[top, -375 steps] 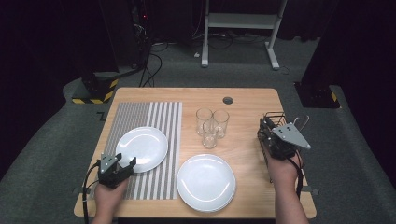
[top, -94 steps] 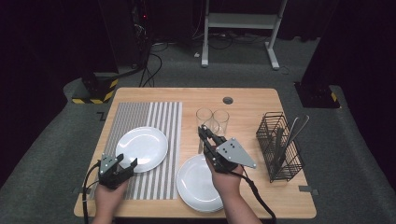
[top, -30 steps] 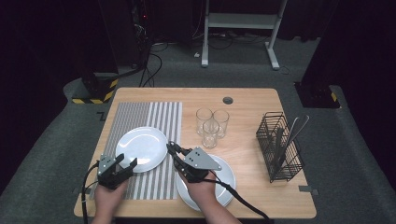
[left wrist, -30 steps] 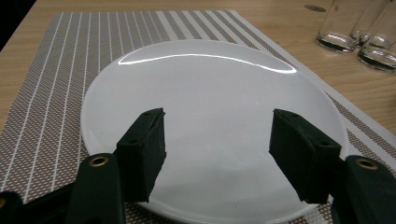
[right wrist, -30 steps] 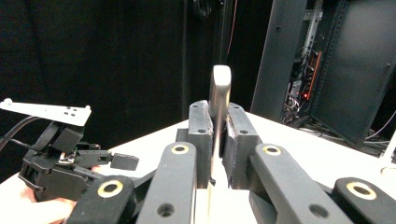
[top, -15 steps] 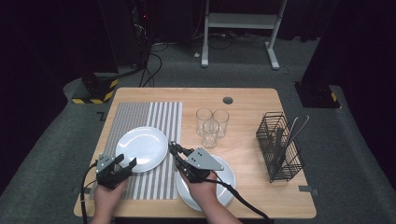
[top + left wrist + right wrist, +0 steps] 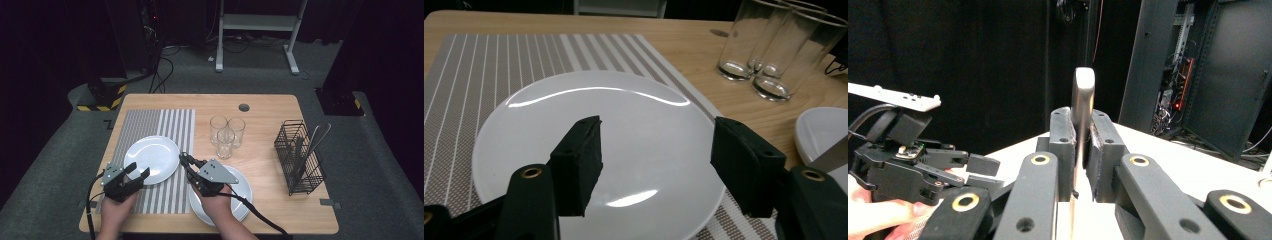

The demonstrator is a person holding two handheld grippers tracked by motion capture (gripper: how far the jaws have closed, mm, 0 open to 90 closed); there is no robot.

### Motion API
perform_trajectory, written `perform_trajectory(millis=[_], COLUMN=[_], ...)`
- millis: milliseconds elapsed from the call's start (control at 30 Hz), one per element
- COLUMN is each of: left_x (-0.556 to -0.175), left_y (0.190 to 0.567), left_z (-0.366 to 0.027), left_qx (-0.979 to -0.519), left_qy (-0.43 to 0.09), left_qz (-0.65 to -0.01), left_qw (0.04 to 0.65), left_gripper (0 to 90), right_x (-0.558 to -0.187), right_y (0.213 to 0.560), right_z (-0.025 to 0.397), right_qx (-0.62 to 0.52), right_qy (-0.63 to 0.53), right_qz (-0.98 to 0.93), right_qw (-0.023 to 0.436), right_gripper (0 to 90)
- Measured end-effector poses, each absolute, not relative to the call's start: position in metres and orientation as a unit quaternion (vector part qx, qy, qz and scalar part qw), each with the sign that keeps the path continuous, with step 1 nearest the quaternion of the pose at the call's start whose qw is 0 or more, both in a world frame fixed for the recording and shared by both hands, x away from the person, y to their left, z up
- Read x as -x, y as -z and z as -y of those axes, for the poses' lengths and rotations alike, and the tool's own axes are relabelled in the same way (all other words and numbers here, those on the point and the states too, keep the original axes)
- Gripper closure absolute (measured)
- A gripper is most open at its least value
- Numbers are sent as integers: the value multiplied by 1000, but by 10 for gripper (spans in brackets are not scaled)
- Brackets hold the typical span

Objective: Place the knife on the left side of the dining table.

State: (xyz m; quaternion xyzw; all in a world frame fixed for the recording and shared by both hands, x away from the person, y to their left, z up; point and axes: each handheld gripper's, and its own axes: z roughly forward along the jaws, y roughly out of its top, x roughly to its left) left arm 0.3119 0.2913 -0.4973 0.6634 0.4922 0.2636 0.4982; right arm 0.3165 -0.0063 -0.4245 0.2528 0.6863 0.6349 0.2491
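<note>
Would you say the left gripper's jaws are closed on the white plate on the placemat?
No, the left gripper has its jaws spread apart above the white plate, gripping nothing.

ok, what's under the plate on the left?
The white plate lies on the striped placemat, which rests on the wooden table. Whatever is directly beneath the plate is covered.

In the right gripper view, a thin metal utensil stands clamped between the right gripper's fingers, which cover its lower part, so its working end is hidden and its kind cannot be told. In the high view that utensil is too small to make out at the gripper. The plate under the right hand is largely covered by hand and gripper. In the left gripper view, the tops of the glasses and the second plate are cut off by the frame's edge. The cutlery in the wire basket is too small to identify.
</note>
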Motion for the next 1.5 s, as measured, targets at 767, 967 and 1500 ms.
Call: perform_trajectory(millis=[767, 967, 1500], left_x=[-300, -296, -294], left_y=[449, 433, 404], left_z=[-268, -261, -237], left_qx=[-660, -660, -666], left_qy=[-250, -252, -240], left_qz=[-444, -429, -390], left_qw=[551, 563, 588], left_gripper=[334, 328, 318], right_x=[-316, -318, -319], right_y=[426, 427, 431], right_z=[3, 2, 0], right_qx=[-248, -250, -252], right_qy=[-637, -637, -633], right_qz=[-686, -687, -690], right_qw=[247, 247, 242], right_gripper=[828, 827, 825])
